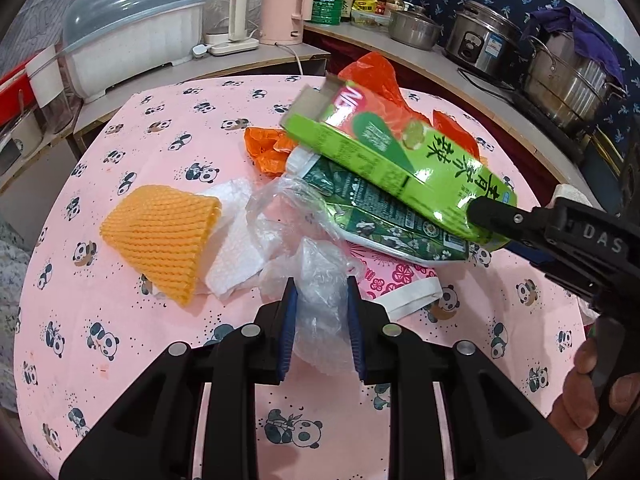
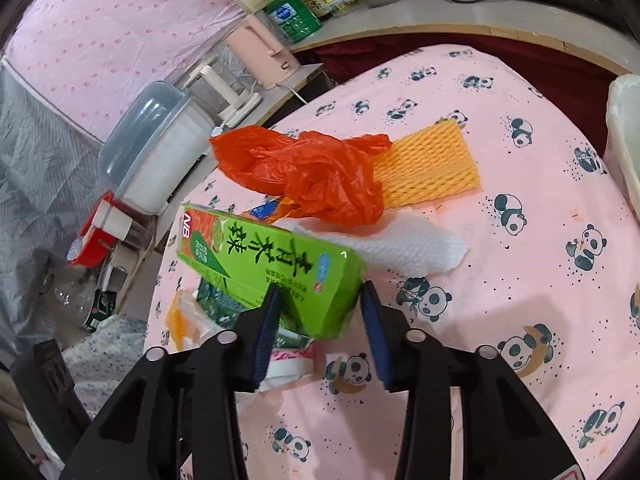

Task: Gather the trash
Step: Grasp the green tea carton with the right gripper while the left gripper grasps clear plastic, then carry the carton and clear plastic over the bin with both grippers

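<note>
Evidently little of the collecting is finished, since most of the litter is seen lying on the pink panda tablecloth. Going from left to right in the left wrist view, an orange foam net is found first, with a white foam sheet tucked against it, and a crumpled clear plastic bag is pinched between the narrowly set pads of the left gripper. Further right, a dark green pouch is spread flat, and above it a light green carton is held tilted off the cloth by the right gripper; in the right wrist view its jaws are seen closed on the carton's lower end, roughly a third open. An orange plastic bag is left behind the carton, untouched. A white bin is glimpsed at the far right edge of the right wrist view and is judged to be the likely destination, though nothing can be seen inside it. Two pieces are therefore in hand, while the net, the sheet, the pouch and the orange bag remain to be gathered. A covered dish rack and kettles are kept on the shelf beyond the table, well apart from the pile, and the path toward the bin is not seen to be blocked.
</note>
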The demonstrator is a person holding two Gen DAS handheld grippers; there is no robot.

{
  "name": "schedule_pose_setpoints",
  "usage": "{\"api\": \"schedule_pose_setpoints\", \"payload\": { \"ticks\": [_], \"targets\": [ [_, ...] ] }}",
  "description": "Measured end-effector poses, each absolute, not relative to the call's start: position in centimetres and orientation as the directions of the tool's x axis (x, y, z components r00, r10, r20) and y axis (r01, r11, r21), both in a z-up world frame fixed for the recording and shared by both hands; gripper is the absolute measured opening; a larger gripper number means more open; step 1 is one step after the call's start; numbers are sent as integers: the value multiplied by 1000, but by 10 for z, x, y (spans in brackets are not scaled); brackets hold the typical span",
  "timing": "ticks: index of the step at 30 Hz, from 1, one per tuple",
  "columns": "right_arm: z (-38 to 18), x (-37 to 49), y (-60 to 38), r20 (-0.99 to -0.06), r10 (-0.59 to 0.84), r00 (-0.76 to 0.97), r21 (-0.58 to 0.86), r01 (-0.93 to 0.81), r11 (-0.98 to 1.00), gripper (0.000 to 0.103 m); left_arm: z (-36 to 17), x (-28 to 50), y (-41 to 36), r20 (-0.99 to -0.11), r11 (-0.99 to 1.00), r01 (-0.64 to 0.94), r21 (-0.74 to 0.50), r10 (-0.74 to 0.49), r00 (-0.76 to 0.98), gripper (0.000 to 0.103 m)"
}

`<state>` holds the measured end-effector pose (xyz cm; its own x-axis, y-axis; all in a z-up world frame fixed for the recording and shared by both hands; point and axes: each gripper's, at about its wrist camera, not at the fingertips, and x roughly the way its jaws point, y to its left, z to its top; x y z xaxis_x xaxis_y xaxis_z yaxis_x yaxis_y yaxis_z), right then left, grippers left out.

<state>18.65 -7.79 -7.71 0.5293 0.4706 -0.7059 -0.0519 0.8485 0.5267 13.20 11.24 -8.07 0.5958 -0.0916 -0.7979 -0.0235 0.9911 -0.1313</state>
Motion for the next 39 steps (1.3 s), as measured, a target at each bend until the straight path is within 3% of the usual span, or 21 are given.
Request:
{"api": "schedule_pose_setpoints", "payload": {
  "ticks": [26, 39],
  "targets": [
    [-15, 87, -175, -621, 335, 708, 512, 43, 858, 23, -35, 98, 55, -743, 985, 96, -145, -173, 647, 23],
    [15, 59, -229, -577, 185, 796, 462, 131, 877, 23, -18, 100, -2, -715, 963, 220, -158, -265, 647, 23]
  ]
}}
